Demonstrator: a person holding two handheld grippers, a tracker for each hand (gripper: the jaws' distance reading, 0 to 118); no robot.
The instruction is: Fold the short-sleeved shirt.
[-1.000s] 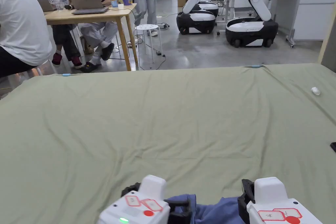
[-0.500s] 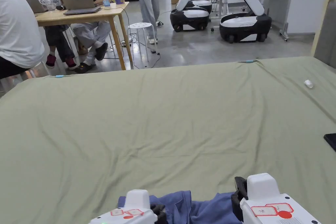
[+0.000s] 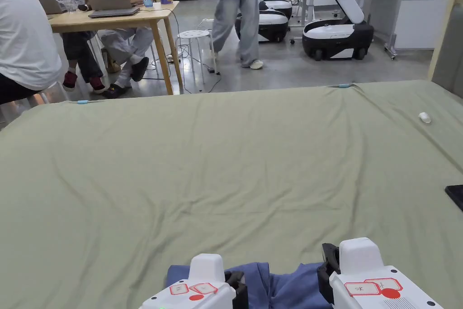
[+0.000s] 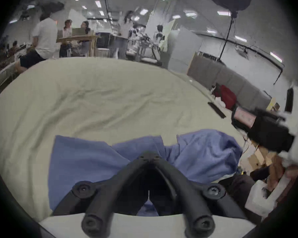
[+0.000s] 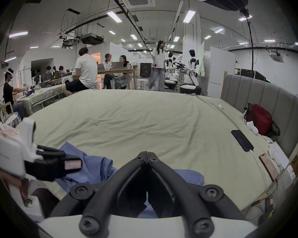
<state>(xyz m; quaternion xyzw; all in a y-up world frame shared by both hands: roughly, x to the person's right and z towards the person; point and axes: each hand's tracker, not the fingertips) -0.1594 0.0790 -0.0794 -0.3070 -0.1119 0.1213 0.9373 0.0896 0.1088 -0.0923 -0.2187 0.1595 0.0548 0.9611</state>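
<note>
Both grippers are sitting low at the near edge of the bed. The left gripper (image 4: pixel 150 155) has its jaws pressed together, tips over the bunched blue short-sleeved shirt (image 4: pixel 86 157); can't tell if it's pinching cloth. The right gripper (image 5: pixel 147 154) is closed too, with the shirt lying under and left of it. The soft, wrinkled fabric is resting on a creased olive-green bedsheet (image 3: pixel 235 165). A dark phone (image 5: pixel 242 140) is lying near the grey padded headboard (image 5: pixel 265 95).
</note>
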